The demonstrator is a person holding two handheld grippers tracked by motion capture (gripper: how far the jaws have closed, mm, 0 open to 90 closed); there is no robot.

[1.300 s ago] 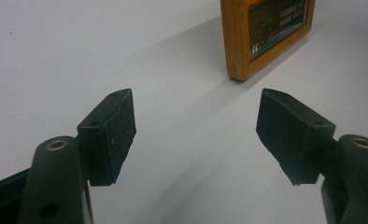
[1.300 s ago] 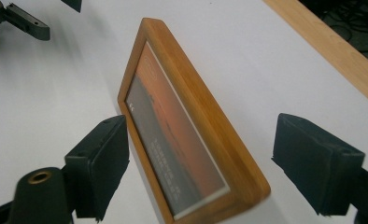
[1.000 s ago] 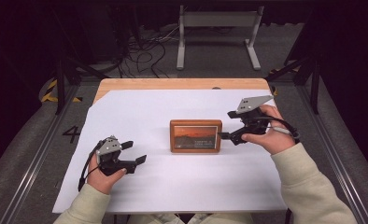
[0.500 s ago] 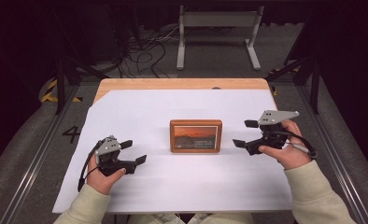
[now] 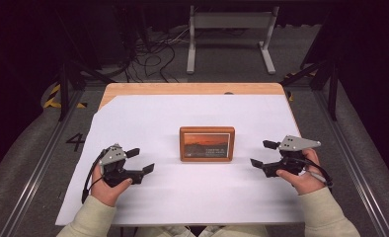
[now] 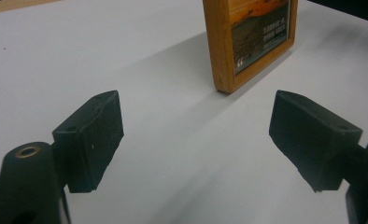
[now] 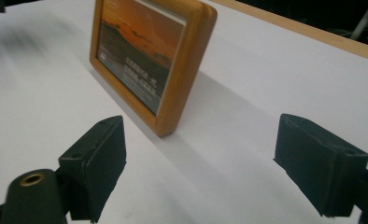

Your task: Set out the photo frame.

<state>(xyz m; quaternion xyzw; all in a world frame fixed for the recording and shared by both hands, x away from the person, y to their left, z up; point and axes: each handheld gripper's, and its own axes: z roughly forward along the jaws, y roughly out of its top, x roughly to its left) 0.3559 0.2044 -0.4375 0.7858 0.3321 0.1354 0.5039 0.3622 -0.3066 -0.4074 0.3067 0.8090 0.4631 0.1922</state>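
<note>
At bench centre stands the small wooden-framed sunset picture (image 5: 207,143), rigid, light, its glazed front likely slippery and breakable. My left hand-held gripper (image 5: 136,161) at eight o'clock and right hand-held gripper (image 5: 262,153) at four o'clock both gape empty. I'd pinch the frame's wooden side rails.

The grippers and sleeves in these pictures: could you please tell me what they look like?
Each claw, left and right, is black with two blocky, flat-faced fingers. A grey three-cornered plate tops each one, and a black cable trails from the left one. The person wears pale cream sleeves.
</note>
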